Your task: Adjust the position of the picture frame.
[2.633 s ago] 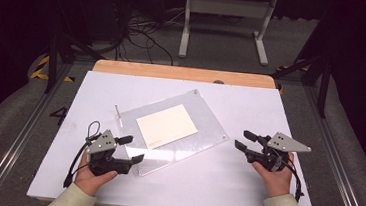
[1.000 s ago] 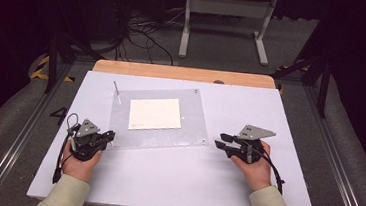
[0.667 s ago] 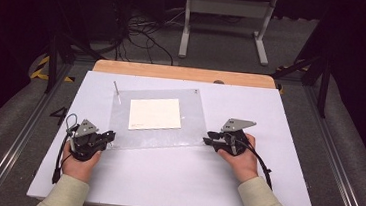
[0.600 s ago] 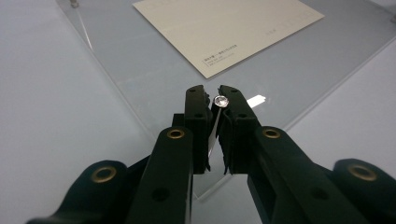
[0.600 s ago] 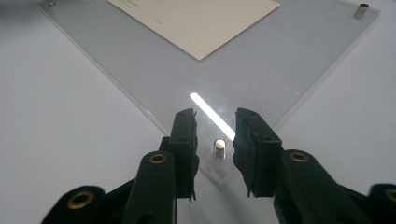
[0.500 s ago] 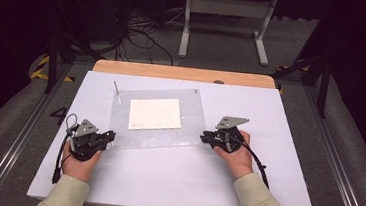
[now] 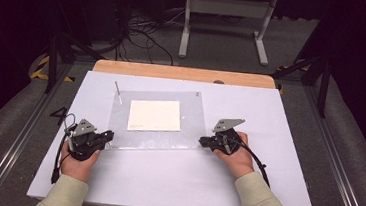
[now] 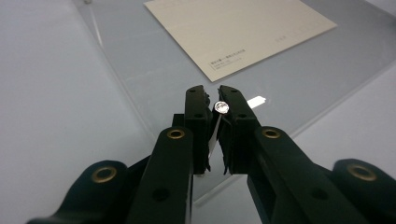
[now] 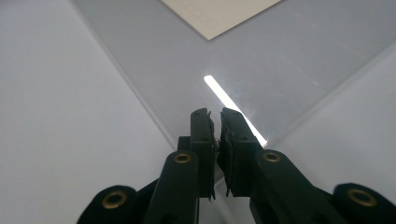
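Since the earlier frames my right gripper (image 7: 202,142) has slid left across the table (image 7: 289,122) to the clear sheet's (image 7: 191,134) near right corner; the sheet, skewed before, now lies square, and my left gripper (image 7: 110,136) has stayed at its near left corner.

Left: jaws nearly closed on the sheet's edge, a small shiny pin head (image 8: 221,107) caught between the pads. The grip looks thin.

Middle: cream card (image 7: 154,115) lies on or under the sheet, toward its far half; I cannot tell which. A thin rod (image 7: 117,92) sits by the far left corner.

Right: jaws almost together over the corner (image 9: 212,137); whether they truly pinch it, I cannot tell.

Risk: lifting unevenly could flex the sheet, slide the card off, or let a shallow corner hold slip.
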Demonstrator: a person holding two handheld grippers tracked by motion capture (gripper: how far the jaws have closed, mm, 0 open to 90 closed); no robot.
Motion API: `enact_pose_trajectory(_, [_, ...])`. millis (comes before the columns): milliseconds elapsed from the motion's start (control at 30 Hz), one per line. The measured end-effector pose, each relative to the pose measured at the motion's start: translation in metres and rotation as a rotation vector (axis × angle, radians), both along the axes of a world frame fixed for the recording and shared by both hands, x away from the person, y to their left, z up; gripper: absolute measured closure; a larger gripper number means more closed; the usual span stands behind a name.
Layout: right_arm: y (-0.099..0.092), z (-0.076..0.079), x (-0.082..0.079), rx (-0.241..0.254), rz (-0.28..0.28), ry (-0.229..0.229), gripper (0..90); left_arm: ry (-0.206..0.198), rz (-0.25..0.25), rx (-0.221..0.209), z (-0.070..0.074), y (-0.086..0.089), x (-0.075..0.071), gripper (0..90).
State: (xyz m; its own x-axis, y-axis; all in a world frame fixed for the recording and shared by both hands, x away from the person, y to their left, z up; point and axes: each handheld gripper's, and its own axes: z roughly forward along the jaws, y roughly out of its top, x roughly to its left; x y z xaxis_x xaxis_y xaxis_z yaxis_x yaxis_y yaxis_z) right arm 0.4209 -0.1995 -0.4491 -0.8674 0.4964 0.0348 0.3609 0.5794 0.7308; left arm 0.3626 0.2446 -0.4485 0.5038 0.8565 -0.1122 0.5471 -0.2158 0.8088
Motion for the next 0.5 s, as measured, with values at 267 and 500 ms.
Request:
enact_pose_trajectory(267, [0.016,0.004,-0.039,-0.055,0.151,0.042,83.0,0.011,0.023,-0.016,0.0,0.009,-0.001,81.9])
enact_pose_trajectory(500, [0.031,0.0,-0.081,0.008,0.264,0.125,83.3,0.011,0.043,-0.021,0.0,0.014,0.0,81.6])
